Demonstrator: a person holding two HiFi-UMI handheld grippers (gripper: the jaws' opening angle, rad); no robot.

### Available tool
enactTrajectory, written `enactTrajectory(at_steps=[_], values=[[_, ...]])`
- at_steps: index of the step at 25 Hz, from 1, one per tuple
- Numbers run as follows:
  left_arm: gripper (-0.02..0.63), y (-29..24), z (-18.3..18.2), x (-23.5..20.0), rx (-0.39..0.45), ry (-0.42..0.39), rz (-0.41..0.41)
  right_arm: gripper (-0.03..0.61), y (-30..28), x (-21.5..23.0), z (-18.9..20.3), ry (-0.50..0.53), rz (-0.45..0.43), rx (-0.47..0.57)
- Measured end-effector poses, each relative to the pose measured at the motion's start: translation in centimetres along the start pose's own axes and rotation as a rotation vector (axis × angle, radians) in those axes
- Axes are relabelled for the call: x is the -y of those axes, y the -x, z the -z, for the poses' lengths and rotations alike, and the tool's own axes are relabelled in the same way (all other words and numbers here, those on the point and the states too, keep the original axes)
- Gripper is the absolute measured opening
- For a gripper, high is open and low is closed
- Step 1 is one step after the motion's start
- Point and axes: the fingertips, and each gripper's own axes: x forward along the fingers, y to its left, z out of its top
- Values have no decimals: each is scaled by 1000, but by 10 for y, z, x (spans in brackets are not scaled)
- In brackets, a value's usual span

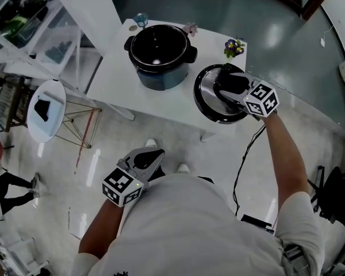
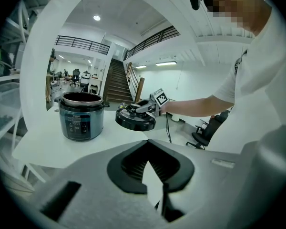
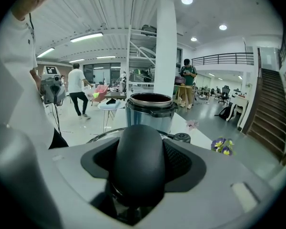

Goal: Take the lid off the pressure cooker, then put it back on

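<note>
Your right claw grasps the round black steel-rimmed lid by its central handle for balance, beside the open blue-grey cooker; left claw clenched, empty.

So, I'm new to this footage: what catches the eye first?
The right gripper, clamped on the black handle of the lid, at the table's right end. Next, the open cooker stands lidless mid-table; the left gripper hangs empty near the person's waist.
</note>
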Motion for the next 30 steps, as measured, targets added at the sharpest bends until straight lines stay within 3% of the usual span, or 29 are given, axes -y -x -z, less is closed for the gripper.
enactTrajectory(at_steps=[30], values=[[6,-14,0,-21,-92,26,-26,293,-83,23,97,-49,70,-67]])
